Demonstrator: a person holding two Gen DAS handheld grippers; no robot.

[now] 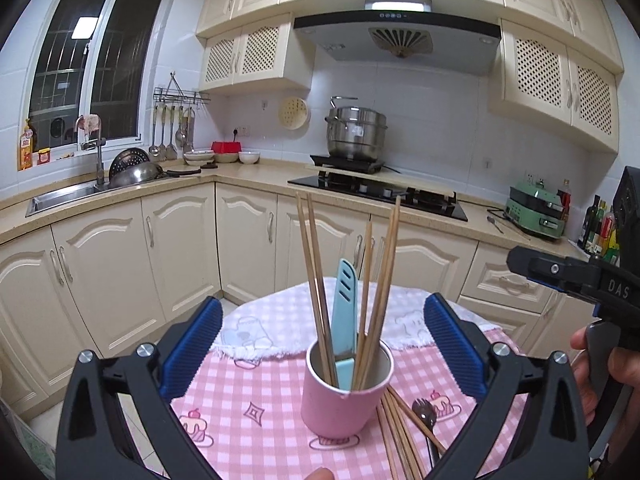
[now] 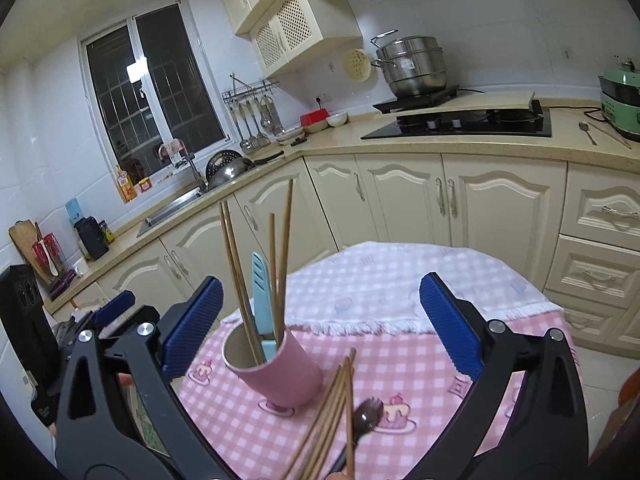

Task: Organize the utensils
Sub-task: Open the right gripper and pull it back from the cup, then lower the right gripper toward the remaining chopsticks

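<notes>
A pink cup (image 1: pixel 340 396) stands on the pink checked tablecloth (image 1: pixel 248 400). It holds several wooden chopsticks (image 1: pixel 316 280) and a light blue sheathed knife (image 1: pixel 344 312). More loose chopsticks (image 1: pixel 400 436) and a dark spork (image 1: pixel 425 414) lie on the cloth right of the cup. My left gripper (image 1: pixel 323 344) is open and empty, its jaws wide on either side of the cup. My right gripper (image 2: pixel 320 324) is open and empty above the cup (image 2: pixel 280 372), loose chopsticks (image 2: pixel 328 412) and spork (image 2: pixel 366 414).
A white towel (image 2: pixel 400 292) covers the table's far part. Behind stand cream cabinets (image 1: pixel 120 260), a sink (image 1: pixel 64 196), a black hob (image 1: pixel 380 196) with a steel pot (image 1: pixel 356 132), and a green appliance (image 1: pixel 536 212). The right gripper's body (image 1: pixel 576 280) shows at right.
</notes>
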